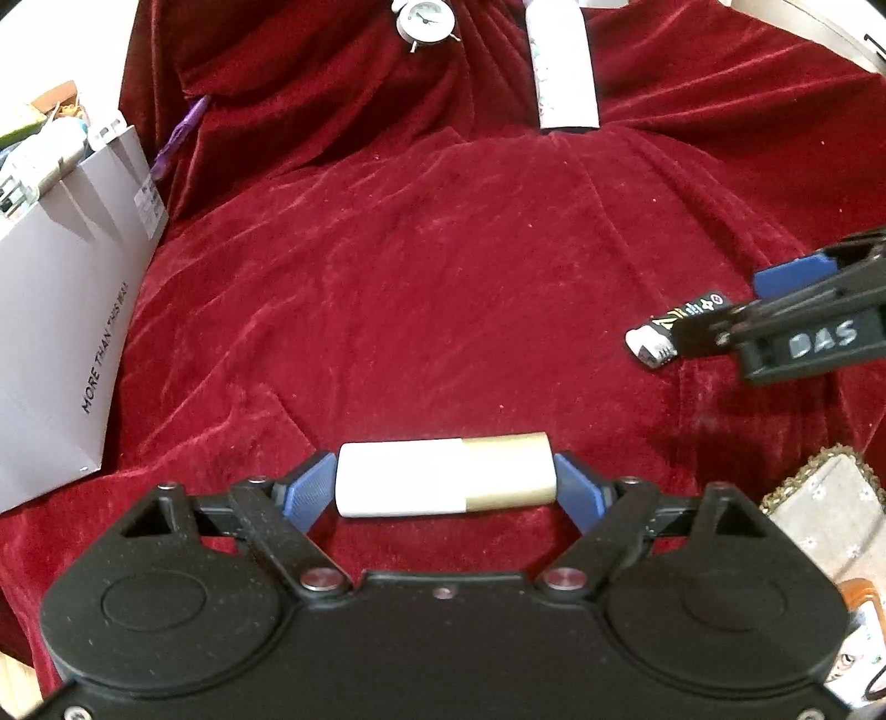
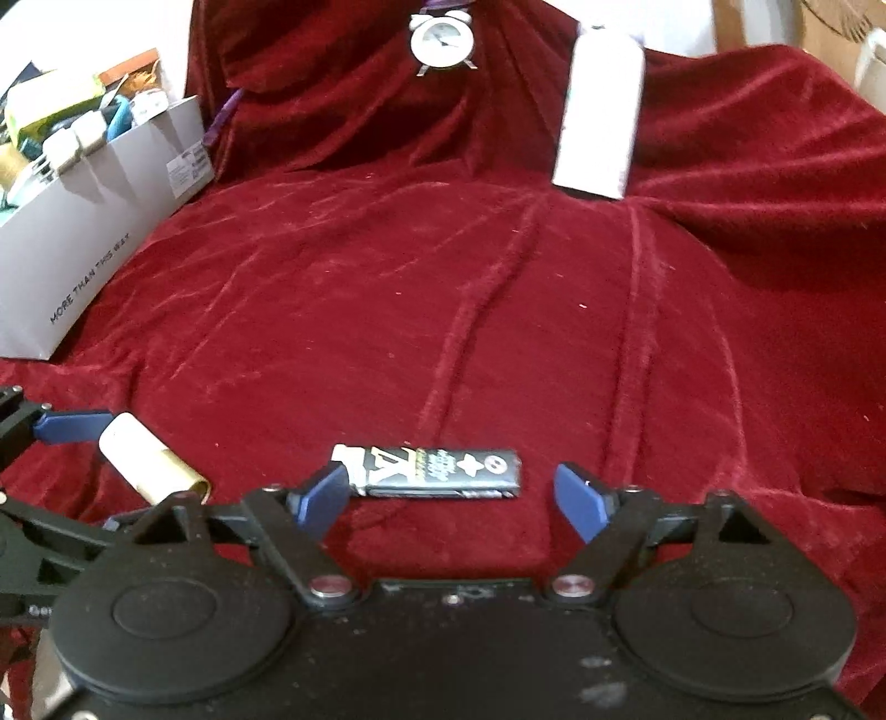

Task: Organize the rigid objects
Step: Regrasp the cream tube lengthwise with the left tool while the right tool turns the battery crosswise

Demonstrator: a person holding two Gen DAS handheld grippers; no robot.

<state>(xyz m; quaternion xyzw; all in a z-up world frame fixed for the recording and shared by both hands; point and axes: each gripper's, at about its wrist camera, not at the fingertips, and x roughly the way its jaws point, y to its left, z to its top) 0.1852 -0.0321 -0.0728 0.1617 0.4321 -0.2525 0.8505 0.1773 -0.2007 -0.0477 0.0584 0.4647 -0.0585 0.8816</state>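
A white box with a gold end [image 1: 443, 479] lies crosswise on the red velvet cloth [image 1: 443, 277]. My left gripper [image 1: 443, 490] straddles it lengthwise, open, with a blue pad [image 1: 310, 487] close against each end. In the right wrist view the same box [image 2: 149, 465] sits at the left beside a left finger [image 2: 72, 426]. A slim black packet with a white end [image 2: 437, 471] rests on the cloth between the fingers of my right gripper [image 2: 448, 493], which is open; the right pad stands clear of it. The left wrist view shows that packet [image 1: 664, 332] by the right gripper [image 1: 725, 307].
A grey cardboard box [image 1: 61, 299] full of odds and ends stands at the left edge. A small white alarm clock [image 1: 425, 22] and a tall white box [image 1: 562, 66] stand at the back. A purple strip [image 1: 177, 133] hangs near the grey box. A beige glitter-edged item [image 1: 825, 509] lies at bottom right.
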